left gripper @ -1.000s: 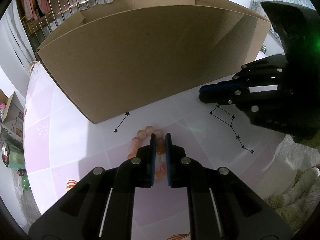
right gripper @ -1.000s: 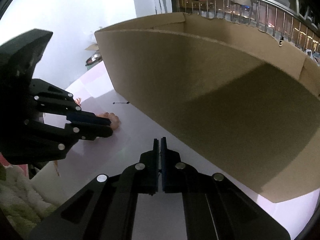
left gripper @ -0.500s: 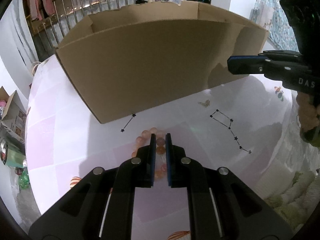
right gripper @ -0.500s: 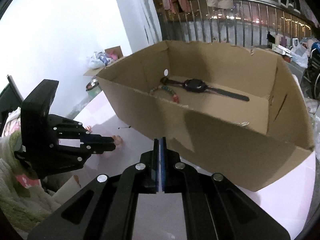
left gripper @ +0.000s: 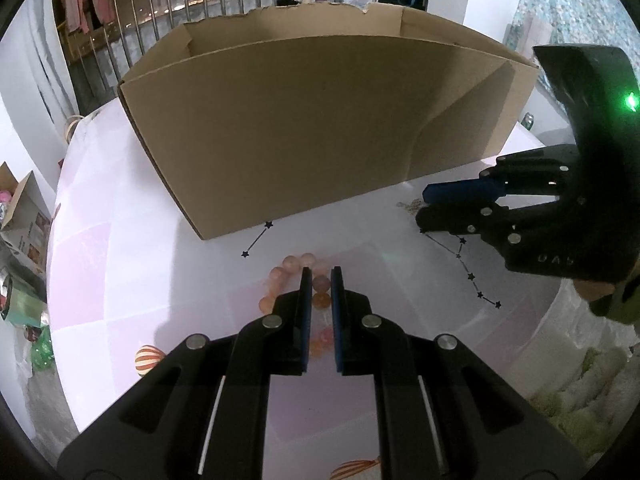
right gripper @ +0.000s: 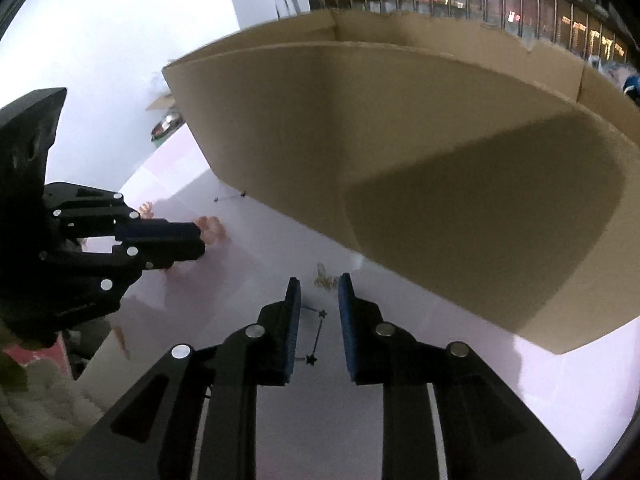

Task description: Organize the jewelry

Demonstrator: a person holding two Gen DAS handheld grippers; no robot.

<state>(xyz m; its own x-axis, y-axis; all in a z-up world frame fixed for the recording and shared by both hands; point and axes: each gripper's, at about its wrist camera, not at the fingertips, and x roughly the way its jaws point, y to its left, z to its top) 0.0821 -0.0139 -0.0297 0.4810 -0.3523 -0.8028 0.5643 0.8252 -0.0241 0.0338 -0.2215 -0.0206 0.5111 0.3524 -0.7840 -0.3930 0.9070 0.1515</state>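
Pink-orange beads of a bracelet lie on the pale table, and the left tongs are closed down on the near side of the ring, a couple of beads pinched between the blue pads. The rest of the loop curls out ahead and to the left of the tips, resting flat, so the hold looks like the start of a lift. Just beyond the bracelet stands the tall cardboard box, its near wall facing the tongs; it is probably where the jewelry is meant to go.

The right tongs have just been opening and now stand parted with nothing between the pads. Right ahead of their tips, close to the foot of the box, lies a small pale chain, blurred and hard to make out. Tilted down toward it with the gap lined up, they seem set to take it next.
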